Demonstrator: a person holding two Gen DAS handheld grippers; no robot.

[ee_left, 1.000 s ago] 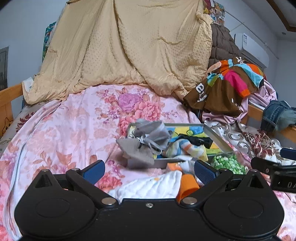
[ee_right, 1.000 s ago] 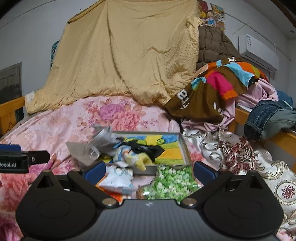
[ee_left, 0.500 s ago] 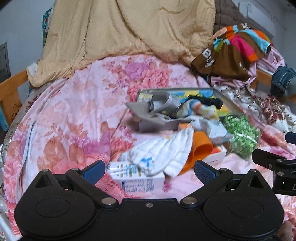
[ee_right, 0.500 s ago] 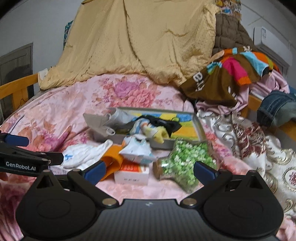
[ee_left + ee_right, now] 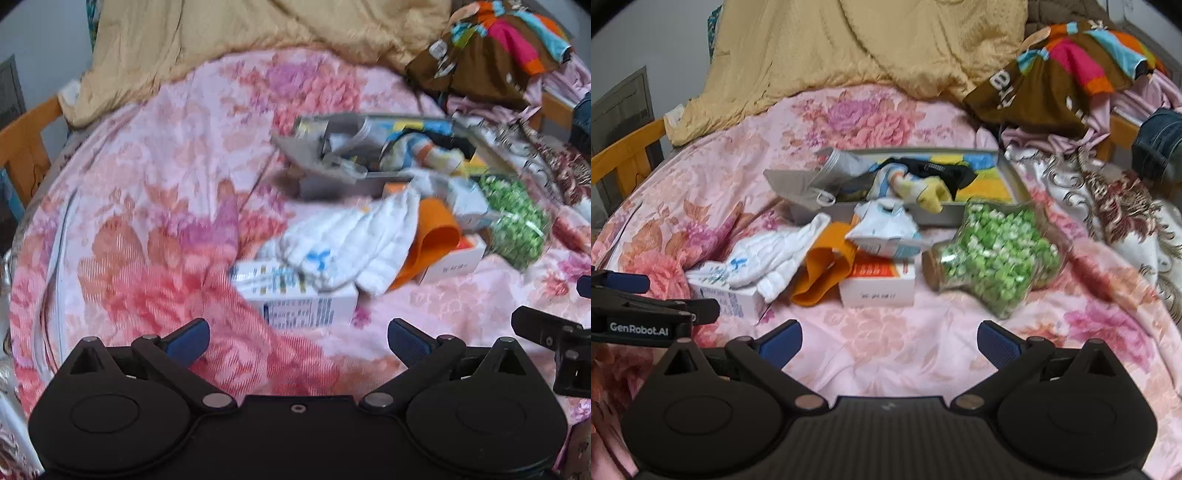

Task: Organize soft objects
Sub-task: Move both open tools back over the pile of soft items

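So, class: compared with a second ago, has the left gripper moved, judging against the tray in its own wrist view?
Yes. The left gripper has pulled back and tilted down: the tray now sits higher and farther off, with a white box newly in view.

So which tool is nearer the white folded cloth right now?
Left. The left tool sits just short of the white folded cloth, nearly facing it. The right tool is off to the cloth's right, facing the orange-topped box instead.

White cloth (image 5: pixel 775 254) covers the box (image 5: pixel 727 295) top; its print unreadable
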